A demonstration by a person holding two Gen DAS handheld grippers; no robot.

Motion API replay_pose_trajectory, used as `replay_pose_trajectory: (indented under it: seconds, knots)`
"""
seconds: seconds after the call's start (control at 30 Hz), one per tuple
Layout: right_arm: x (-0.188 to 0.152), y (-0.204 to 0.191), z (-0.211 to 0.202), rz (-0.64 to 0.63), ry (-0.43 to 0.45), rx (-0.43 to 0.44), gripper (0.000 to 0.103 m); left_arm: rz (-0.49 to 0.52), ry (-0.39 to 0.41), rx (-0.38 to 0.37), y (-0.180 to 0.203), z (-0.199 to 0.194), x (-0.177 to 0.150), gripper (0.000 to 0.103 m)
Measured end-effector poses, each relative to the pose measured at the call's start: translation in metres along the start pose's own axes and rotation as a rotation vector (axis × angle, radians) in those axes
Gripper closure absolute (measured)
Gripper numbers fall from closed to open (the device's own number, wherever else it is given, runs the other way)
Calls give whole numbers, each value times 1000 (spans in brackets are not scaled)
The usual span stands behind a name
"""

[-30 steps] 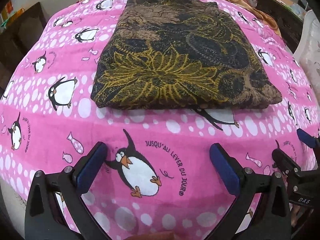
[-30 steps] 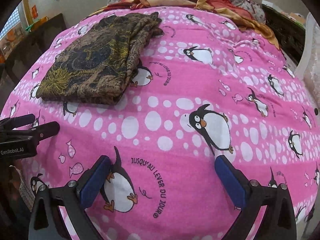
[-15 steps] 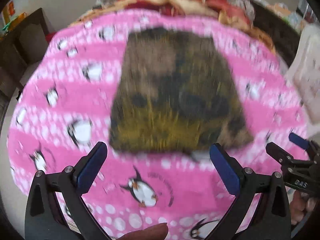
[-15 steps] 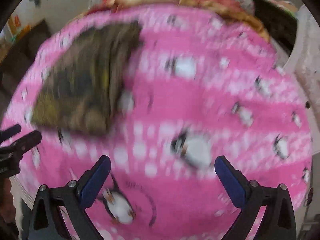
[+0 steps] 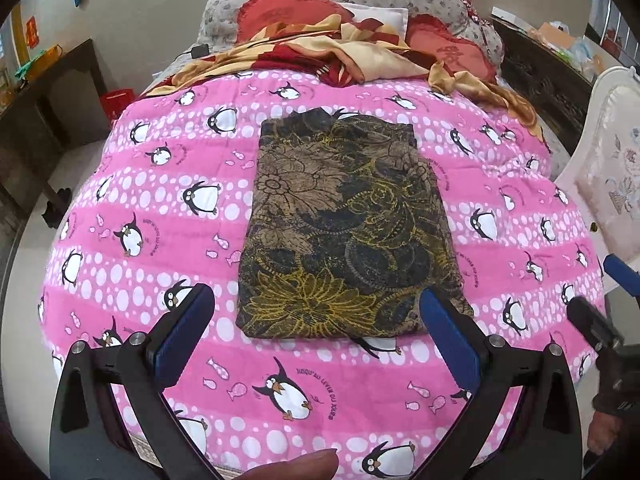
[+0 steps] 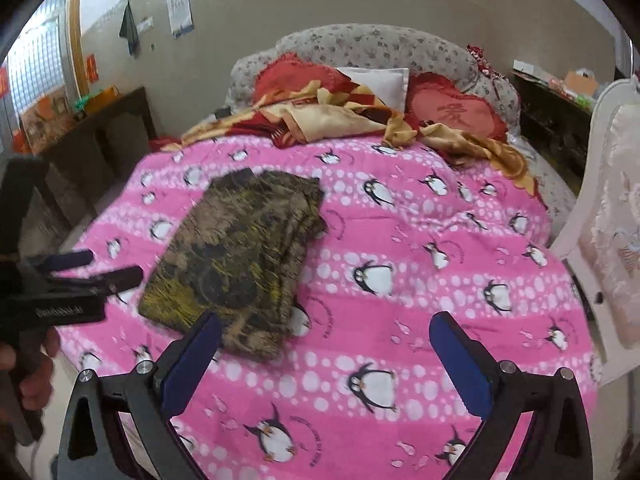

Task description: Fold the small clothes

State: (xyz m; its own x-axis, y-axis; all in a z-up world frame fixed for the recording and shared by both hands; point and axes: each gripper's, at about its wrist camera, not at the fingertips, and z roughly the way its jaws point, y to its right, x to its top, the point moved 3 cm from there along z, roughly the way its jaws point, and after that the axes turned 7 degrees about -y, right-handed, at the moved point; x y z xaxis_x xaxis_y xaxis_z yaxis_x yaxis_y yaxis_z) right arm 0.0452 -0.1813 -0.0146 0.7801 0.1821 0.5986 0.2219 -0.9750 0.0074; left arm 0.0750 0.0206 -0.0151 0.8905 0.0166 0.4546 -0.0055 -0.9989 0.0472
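- There is one folded dark cloth with brown and yellow flower patterns. It lies flat on the pink blanket with white dots and penguins, a bit toward the left of the blanket's middle, as the right camera shows.
- There is one pink blanket, and it covers most of the bed.
- Beyond the pink blanket, at the far end of the bed, there is one crumpled red and gold cover.
- Two red heart-shaped cushions lean behind that cover, with one small white pillow between them.
- One white padded chair stands just beside the pink blanket on the right.
- One dark wooden table stands to the left of the blanket.
- There are two tongs, one in each hand.
- The left gripper is held up above the near edge of the pink blanket. Its two blue pads are spread wide apart and hold nothing. The near end of the folded cloth shows between them, but they do not touch it.
- The right gripper is also up in the air over the near part of the blanket, to the right of the cloth. Its blue fingers are wide apart and empty too.
- A fingertip peeks in at the bottom of the left camera's view.
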Motion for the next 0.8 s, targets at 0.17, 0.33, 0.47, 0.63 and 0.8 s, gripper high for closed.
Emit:
replay_pose_trajectory:
  seconds: [0.17, 0.33, 0.47, 0.63, 0.8]
  knots:
    - [-8, 0, 2, 3, -13, 0, 0, 11, 8, 7, 4, -3, -1, 0]
    - [-8, 0, 3, 17, -15, 9, 0, 12, 7, 11, 6, -3, -1, 0]
    - [-7, 1, 3, 28, -20, 16, 0, 11, 2, 14, 6, -2, -2, 0]
    - [-8, 0, 6, 29, -28, 19, 0, 10, -2, 10, 4, 0, -3, 0]
    - [-8, -3, 7, 23, -30, 19, 0, 7, -5, 10, 3, 1, -3, 0]
